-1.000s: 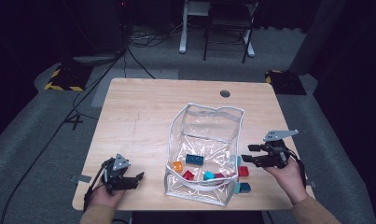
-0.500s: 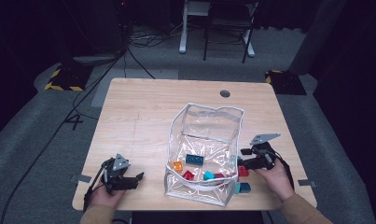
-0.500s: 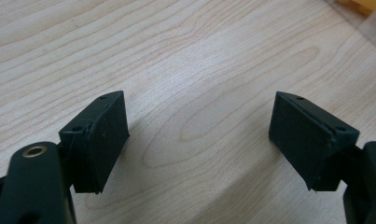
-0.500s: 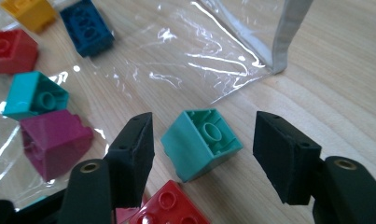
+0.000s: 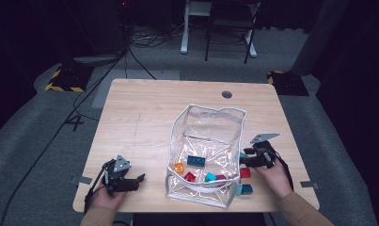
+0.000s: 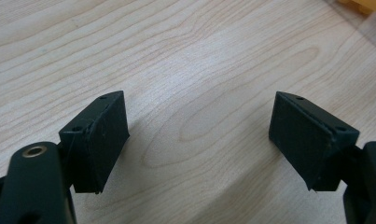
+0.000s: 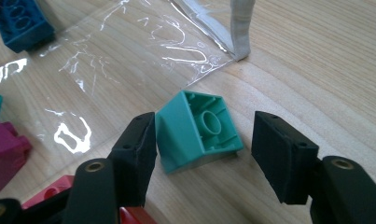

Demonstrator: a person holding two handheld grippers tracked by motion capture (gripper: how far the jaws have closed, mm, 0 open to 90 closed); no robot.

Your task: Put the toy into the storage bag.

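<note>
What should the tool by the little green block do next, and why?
Probably close the right tool gently on the teal block. The block lies tipped on the table between the open jaws, hollow side showing; one jaw sits right beside it, the other stands apart. It lies just outside the clear bag, which holds other blocks. The jaws have just been closing a little.

Left gripper (image 5: pixel 139 179): in my left hand (image 5: pixel 104 198), low and level, jaws wide apart, nothing between them.
Right gripper (image 5: pixel 244 159): in my right hand (image 5: pixel 273 176), jaws just closing a little, not pressing anything.
</note>
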